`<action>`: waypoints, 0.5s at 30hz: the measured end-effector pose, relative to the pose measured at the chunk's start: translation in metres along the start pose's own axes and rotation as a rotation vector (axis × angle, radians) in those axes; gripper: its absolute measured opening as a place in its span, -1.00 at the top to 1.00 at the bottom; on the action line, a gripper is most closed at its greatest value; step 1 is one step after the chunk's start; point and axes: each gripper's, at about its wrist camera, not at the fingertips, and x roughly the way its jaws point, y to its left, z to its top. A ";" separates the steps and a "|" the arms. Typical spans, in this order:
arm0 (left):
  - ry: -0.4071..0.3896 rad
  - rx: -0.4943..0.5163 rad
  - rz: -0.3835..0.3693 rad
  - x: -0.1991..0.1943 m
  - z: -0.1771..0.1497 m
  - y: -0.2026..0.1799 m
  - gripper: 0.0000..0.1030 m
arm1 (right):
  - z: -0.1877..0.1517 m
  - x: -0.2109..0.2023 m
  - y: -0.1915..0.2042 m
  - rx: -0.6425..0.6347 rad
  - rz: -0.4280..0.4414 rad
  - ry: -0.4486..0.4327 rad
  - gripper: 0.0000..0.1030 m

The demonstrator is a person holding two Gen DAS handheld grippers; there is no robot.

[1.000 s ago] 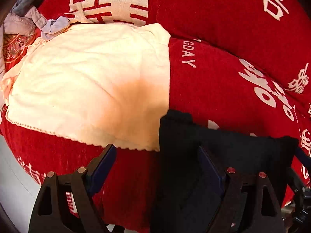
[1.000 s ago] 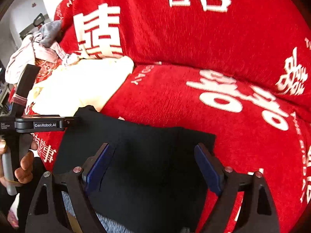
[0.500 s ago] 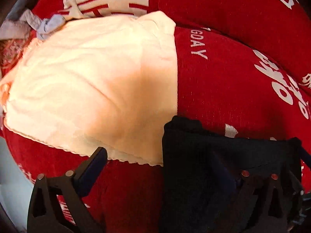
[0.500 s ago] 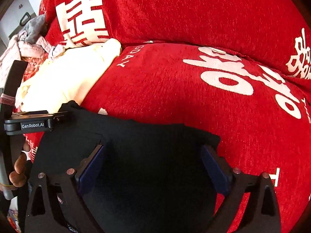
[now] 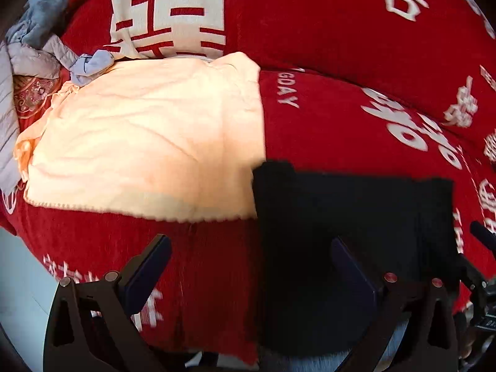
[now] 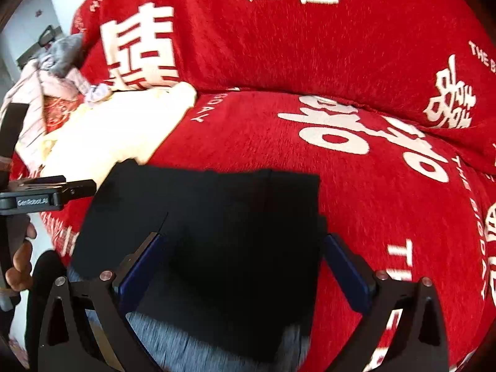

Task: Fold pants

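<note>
Both the left gripper [image 5: 251, 266] and right gripper [image 6: 245, 263] gape wide, empty, above the folded black fabric pants [image 6: 217, 217].

Bright daylight washes out the cream cloth [image 5: 145, 130] at far left, glaring in the right wrist view. The black pants [image 6: 217, 232] lose detail. Fisheye bends edges, corners go dark, with slight motion blur.

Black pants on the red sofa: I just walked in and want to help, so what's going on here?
A person with a gripper in each hand is folding black pants on a red sofa cover. The pants lie folded into a flat rectangle at the seat's front edge, beside a cream cloth. The left gripper and right gripper are both open above them, gripping nothing.
</note>
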 end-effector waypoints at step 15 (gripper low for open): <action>0.057 0.083 0.040 0.006 -0.078 -0.024 -1.00 | -0.085 -0.003 0.023 -0.045 0.062 0.079 -0.98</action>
